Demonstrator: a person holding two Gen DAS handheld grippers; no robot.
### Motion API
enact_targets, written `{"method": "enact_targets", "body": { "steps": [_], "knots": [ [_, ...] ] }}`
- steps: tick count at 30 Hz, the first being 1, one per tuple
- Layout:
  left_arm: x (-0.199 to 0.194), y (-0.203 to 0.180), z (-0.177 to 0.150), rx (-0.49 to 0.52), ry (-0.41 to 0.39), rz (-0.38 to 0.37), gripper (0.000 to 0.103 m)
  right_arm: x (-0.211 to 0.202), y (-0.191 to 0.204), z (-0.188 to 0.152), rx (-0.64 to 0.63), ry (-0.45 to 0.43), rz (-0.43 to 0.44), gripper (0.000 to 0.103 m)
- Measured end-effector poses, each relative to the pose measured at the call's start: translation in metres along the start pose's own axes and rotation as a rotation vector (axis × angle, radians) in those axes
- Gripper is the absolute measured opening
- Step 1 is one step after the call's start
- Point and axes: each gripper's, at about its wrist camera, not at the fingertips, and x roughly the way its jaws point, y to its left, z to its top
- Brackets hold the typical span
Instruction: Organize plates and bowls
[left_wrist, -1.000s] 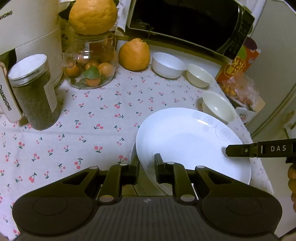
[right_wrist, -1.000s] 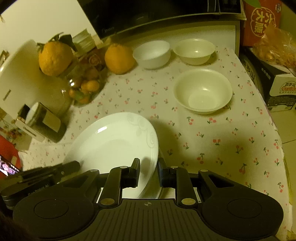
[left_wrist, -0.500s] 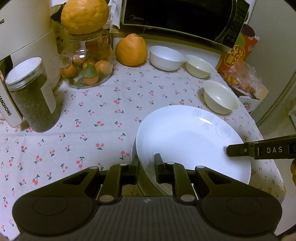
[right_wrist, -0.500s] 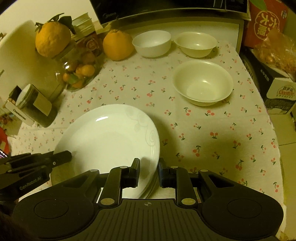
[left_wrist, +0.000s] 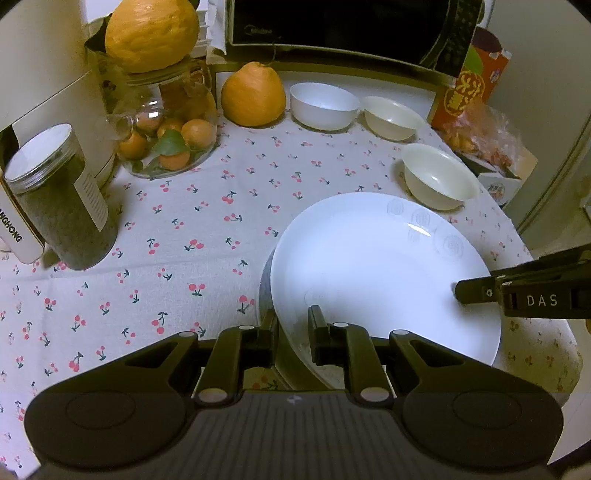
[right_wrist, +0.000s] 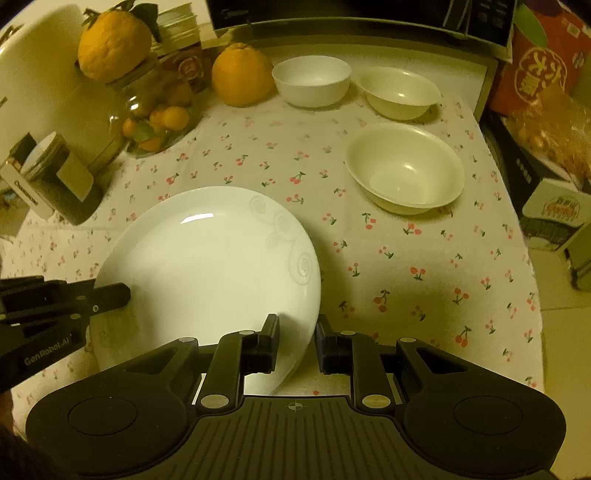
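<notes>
Left wrist view: left gripper (left_wrist: 291, 326) has its fingers clamped on the near-left rim of the plate (left_wrist: 373, 269). Right gripper (right_wrist: 295, 338) pinches the opposite rim, fingers closed on the plate edge at 6 o'clock in its own view. Plate is large, round, glossy white, shallow, with faint grey swirl motifs along the rim at about 1 o'clock. It sits tilted above the cherry-print tablecloth (left_wrist: 192, 221), near the front edge. Whether more plates lie under it, cannot tell. Three bowls lie beyond: cream bowl (right_wrist: 404, 170) at 1 o'clock from the plate, white bowl (right_wrist: 312, 79) and a second cream bowl (right_wrist: 399, 90) at 12, next to an orange citrus (right_wrist: 242, 74).
</notes>
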Motion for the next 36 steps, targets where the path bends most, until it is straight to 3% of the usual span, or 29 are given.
{"method": "enact_targets", "body": {
  "steps": [27,36],
  "knots": [
    [-0.006,0.0,0.005,0.042,0.111,-0.04,0.014,-0.003,0.009,0.002,-0.142,0.024,-0.033,0.023],
    [-0.013,0.003,0.004,0.041,0.118,-0.035,0.019,-0.001,0.011,0.002,-0.18,0.044,-0.022,0.023]
  ]
}}
